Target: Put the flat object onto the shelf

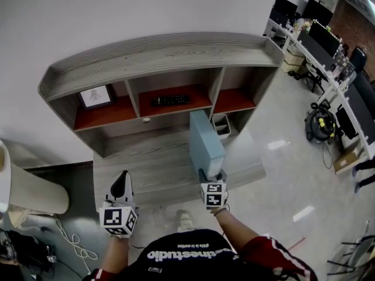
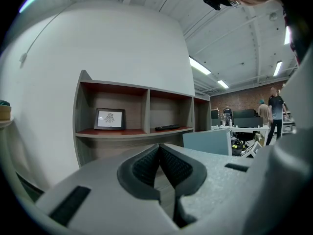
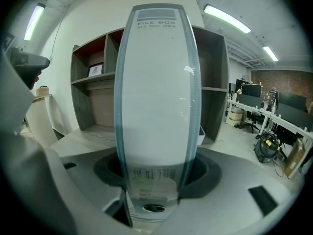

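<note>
File box [image 1: 206,142], pale blue and slim, is the flat thing here. In the head view it stands on its narrow edge above the lower deck of the grey shelf unit [image 1: 158,51]; whether it touches the deck I cannot tell. Its near end sits in the right gripper [image 1: 211,177] and its long axis runs straight away from that gripper toward the red-floored compartments. The far end lines up with the divider between the middle bay, where a remote control [image 1: 170,100] lies, and the right bay, with a small white bin [image 1: 221,123] just beside it. The left gripper [image 1: 122,183] hangs well apart on the other side, so the right hand is plainly the one to do the placing

From the left gripper view, the left gripper [image 2: 159,147] has its ribbed pads pressed together with nothing between them. The box [image 2: 208,142] shows off to its right, and a framed picture [image 2: 109,118] stands in the left bay

The right gripper view has the box [image 3: 156,97] filling the middle, upright, its label end clamped between the jaws of the right gripper [image 3: 156,173], with the shelf bays [image 3: 212,67] dead ahead behind it
</note>
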### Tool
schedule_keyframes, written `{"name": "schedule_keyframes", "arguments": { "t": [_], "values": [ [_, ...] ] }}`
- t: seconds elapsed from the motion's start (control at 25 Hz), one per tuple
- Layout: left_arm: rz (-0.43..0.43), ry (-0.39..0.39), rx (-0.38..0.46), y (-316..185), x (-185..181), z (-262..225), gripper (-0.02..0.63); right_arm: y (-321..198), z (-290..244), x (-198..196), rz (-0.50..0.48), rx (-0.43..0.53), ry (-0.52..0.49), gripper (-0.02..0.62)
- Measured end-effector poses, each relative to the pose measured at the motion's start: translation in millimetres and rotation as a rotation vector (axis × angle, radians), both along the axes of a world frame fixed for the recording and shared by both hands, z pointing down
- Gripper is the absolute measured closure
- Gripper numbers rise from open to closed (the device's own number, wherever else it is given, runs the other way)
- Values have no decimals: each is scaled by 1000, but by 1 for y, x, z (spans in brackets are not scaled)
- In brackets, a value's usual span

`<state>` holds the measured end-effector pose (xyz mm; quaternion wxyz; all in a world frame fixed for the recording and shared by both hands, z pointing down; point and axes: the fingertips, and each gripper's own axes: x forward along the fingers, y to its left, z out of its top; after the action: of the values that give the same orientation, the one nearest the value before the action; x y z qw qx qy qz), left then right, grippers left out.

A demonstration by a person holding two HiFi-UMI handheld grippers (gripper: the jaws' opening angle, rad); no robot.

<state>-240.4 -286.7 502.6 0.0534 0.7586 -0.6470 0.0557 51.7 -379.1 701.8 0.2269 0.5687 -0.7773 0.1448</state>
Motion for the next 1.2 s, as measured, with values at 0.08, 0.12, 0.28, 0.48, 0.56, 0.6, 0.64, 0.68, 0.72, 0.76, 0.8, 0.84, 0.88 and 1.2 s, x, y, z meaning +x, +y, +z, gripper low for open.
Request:
{"name": "schedule_keyframes", "arguments": {
  "t": [0.08, 0.12, 0.28, 0.48, 0.56, 0.6, 0.64, 0.68, 0.72, 0.76, 0.8, 0.84, 0.88, 1.2],
  "values": [
    [-1, -8, 1, -2, 2, -1, 600, -4, -1, -2, -5, 3, -1, 319],
    [0, -13, 1, -2, 2, -1, 600, -6, -1, -3, -6, 1, -3, 319],
    [-3, -13, -3, -6, 4, 0, 600, -17, -2, -9, -15, 11, -1, 318],
    [-12, -25, -3, -12, 3, -1, 600, -31, -1, -9, -2, -1, 0, 316],
    [-21, -25, -3, -14, 0, -2, 600, -36, 0, -11, -3, -1, 6, 316],
    [-25, -23, -4, -16, -1, -1, 600, -39, 0, -12, -4, 2, 8, 316],
    [-28, -20, -4, -17, -2, -1, 601, -42, 1, -14, -6, 4, 7, 316],
    [-30, -17, -4, -18, -2, -1, 600, -43, 1, -15, -8, 4, 4, 316],
    [-32, -16, -4, -18, -2, -1, 600, -45, 1, -16, -10, 5, 1, 316],
    [-34, -16, -4, -19, -2, -1, 600, -46, 2, -17, -12, 5, 0, 316],
    [-37, -15, -5, -19, -2, 0, 600, -47, 2, -17, -13, 5, 1, 316],
    [-40, -14, -7, -20, -3, 1, 600, -49, 3, -18, -14, 4, 1, 316],
    [-43, -14, -9, -20, -3, 2, 600, -51, 4, -18, -16, 3, 0, 314],
    [-72, -10, -12, -26, -8, 4, 600, -70, 9, -25, -24, -6, 8, 313]
  ]
}}
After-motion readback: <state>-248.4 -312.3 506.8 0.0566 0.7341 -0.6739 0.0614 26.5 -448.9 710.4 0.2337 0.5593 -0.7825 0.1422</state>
